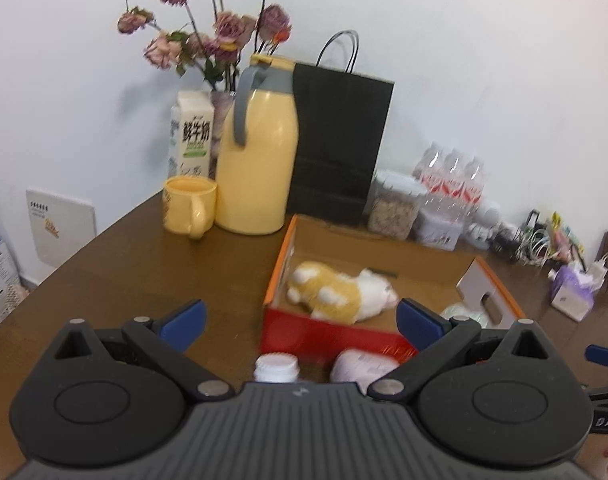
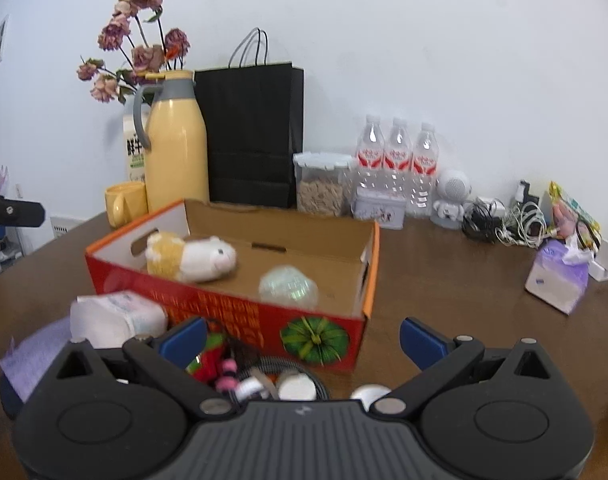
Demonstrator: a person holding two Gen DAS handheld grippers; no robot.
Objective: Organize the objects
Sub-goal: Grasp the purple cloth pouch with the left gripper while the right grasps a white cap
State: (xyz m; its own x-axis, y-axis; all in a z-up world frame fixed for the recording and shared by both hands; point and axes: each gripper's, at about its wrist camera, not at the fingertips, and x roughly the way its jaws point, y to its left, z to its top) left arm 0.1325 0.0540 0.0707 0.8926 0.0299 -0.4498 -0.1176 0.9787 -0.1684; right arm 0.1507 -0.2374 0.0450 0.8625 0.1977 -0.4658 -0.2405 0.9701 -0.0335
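Both grippers spread and empty, loose items bunched against red cardboard box.

Left gripper (image 1: 300, 320) and right gripper (image 2: 302, 338) wide apart over white-capped bottle (image 1: 275, 367), tissue pack (image 2: 118, 316), red-green trinket (image 2: 208, 356) just in front of red cardboard box (image 2: 224, 312); plush hamster (image 2: 192, 258) and clear ball (image 2: 288, 284) inside. Risk: blurred, crowded pile, so wrong grab or shoved box likely.

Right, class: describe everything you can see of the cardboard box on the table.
The cardboard box is open-topped, red outside with orange edges, plain brown inside. A green pumpkin picture and yellow print mark its front; hand-hole cutouts show in the end walls. It sits flat on the brown table, before the black paper bag. Inside lie a plush toy and a clear ball. A tissue pack rests by its near corner; touching is unclear.
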